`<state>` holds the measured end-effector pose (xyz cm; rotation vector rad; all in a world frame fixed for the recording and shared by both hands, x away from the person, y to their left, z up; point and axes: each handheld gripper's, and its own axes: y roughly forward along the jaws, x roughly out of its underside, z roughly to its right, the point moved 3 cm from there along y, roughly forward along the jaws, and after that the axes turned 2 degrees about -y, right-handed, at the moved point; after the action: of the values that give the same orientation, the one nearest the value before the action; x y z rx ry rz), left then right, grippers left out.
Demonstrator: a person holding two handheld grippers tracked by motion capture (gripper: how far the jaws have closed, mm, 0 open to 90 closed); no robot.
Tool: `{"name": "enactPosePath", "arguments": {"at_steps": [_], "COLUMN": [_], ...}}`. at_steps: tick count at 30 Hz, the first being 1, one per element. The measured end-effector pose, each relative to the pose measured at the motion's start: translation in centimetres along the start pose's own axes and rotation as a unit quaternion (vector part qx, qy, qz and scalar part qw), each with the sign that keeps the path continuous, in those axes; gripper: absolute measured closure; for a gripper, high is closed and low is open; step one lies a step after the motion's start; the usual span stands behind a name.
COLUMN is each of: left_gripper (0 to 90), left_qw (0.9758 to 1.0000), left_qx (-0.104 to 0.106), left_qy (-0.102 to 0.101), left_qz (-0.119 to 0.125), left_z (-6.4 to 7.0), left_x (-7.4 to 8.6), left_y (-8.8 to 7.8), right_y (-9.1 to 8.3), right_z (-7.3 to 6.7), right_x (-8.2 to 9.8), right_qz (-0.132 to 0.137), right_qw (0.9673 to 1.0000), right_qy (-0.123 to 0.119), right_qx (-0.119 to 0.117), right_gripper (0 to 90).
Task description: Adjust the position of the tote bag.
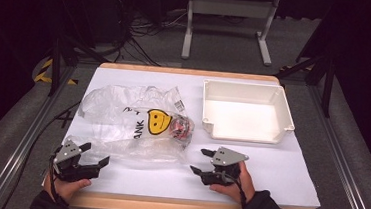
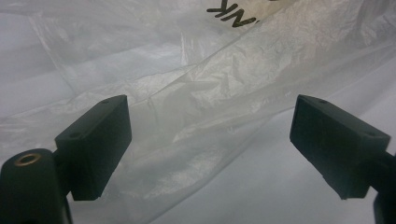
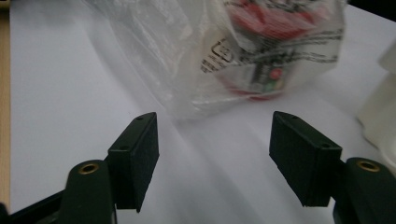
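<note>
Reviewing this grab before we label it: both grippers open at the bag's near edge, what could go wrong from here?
1. The plastic bag is thin and crumpled; the left gripper, open at its near edge, may pinch only one layer and let the film slip.
2. The red-labelled container sits loose inside, near the right gripper; lifting the bag could let it roll and shift the load.
3. The white tray stands close by; a dragged bag may nudge it.

Clear plastic bag [image 1: 132, 118] bears a yellow smiley; white tray [image 1: 245, 114].
</note>
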<state>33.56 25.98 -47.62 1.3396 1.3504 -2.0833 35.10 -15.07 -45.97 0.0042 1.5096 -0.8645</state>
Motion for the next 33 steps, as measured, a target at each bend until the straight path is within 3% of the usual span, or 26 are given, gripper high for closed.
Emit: {"name": "enactPosePath", "arguments": {"at_steps": [5, 7, 10, 11, 14, 15, 16, 17, 20, 27, 33], "left_gripper": [22.9, 34.8, 46.9, 52.5, 60.3, 72.7, 77.3, 81.9, 89.8, 90.0, 90.0], "left_qw": [0.9998, 0.9994, 0.9978, 0.9978, 0.998, 0.9979, 0.9972, 0.9972, 0.9961, 0.9942, 0.9916], "left_qx": [-0.006, -0.008, -0.007, -0.007, 0.004, 0.011, 0.021, 0.021, 0.03, 0.057, 0.087], "left_qy": [0.01, 0.015, 0.017, 0.017, 0.014, 0.018, 0.029, 0.029, 0.052, 0.072, 0.09], "left_qz": [-0.018, -0.029, -0.064, -0.064, -0.062, -0.062, -0.065, -0.065, -0.064, -0.056, -0.032], "left_z": [0.2, 0.2, 0.3, 0.3, 0.3, 0.3, 0.5, 0.5, 1.0, 2.4, 5.1], "left_x": [-0.2, -0.2, -0.1, -0.1, -0.1, -0.1, -0.1, -0.1, -0.2, -0.2, -0.5], "left_y": [0.5, 0.6, 1.4, 1.4, 1.4, 1.3, 1.3, 1.3, 1.2, 0.7, -0.2], "right_y": [2.1, 3.0, 3.8, 3.8, 4.1, 4.0, 3.9, 3.9, 3.5, 2.8, 1.8], "right_z": [-0.9, -1.3, -1.2, -1.2, -0.7, -0.4, -0.2, -0.2, 0.1, 0.7, 1.7], "right_x": [-1.1, -1.4, -1.9, -1.9, -1.7, -1.6, -1.5, -1.5, -1.6, -1.4, -1.0], "right_qz": [-0.002, -0.016, -0.032, -0.032, -0.051, -0.055, -0.059, -0.059, -0.062, -0.06, -0.061], "right_qw": [0.9999, 0.9997, 0.9992, 0.9992, 0.9982, 0.9984, 0.998, 0.998, 0.9978, 0.9979, 0.9972], "right_qy": [-0.004, -0.018, -0.018, -0.018, -0.019, -0.009, -0.012, -0.012, -0.013, 0.0, 0.008], "right_qx": [-0.01, -0.001, 0.017, 0.017, 0.025, 0.014, 0.019, 0.019, 0.019, 0.023, 0.041], "right_gripper": [24.3, 24.4, 35.6, 35.6, 56.0, 68.9, 74.2, 74.2, 85.5, 87.2, 86.7]}}
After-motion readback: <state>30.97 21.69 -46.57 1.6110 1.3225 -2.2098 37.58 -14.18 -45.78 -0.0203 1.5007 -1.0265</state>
